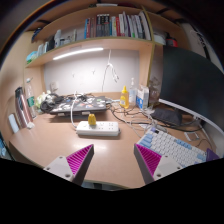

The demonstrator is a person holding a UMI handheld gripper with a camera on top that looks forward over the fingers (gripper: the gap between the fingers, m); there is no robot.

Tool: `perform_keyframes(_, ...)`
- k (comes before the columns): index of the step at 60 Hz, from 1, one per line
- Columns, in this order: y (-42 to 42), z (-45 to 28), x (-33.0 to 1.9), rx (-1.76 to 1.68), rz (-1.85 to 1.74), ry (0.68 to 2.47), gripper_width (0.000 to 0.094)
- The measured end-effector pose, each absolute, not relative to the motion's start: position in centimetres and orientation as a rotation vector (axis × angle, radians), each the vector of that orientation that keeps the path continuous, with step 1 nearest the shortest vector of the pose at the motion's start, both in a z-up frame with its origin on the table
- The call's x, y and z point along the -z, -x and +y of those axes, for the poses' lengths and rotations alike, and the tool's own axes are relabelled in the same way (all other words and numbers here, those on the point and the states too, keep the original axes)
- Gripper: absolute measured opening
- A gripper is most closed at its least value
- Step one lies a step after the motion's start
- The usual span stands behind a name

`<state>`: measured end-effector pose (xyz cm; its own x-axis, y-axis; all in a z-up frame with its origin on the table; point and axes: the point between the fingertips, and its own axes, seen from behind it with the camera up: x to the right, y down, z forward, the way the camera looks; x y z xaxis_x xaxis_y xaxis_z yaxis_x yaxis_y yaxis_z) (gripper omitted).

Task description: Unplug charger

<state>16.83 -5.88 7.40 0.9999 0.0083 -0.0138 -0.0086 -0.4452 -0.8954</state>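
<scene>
A white power strip (pixel 98 128) lies on the wooden desk (pixel 95 148), well beyond my fingers. A white charger (pixel 92 119) is plugged into its left part, and a white cable (pixel 113 75) runs up from it along the wall. My gripper (pixel 112 160) is open and empty, held above the desk's near part. Its two purple pads (pixel 76 158) stand wide apart, with only bare desk between them.
A keyboard (pixel 170 146) lies on the right beyond the right finger, with a dark monitor (pixel 185 85) behind it. Bottles (pixel 133 96) stand by the wall. A dark patterned object (pixel 72 104) and clutter sit on the left. A bookshelf (pixel 100 28) hangs above.
</scene>
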Motion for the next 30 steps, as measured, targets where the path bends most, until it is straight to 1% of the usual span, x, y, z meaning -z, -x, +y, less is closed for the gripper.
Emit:
perform_keyframes(18,-13.0,-3.9,-6.4,-0.041,-0.054,2.058,0.0885)
perform_keyframes(30,-9.7,0.1,-6.1,-0.086,-0.075,2.039,0.0883)
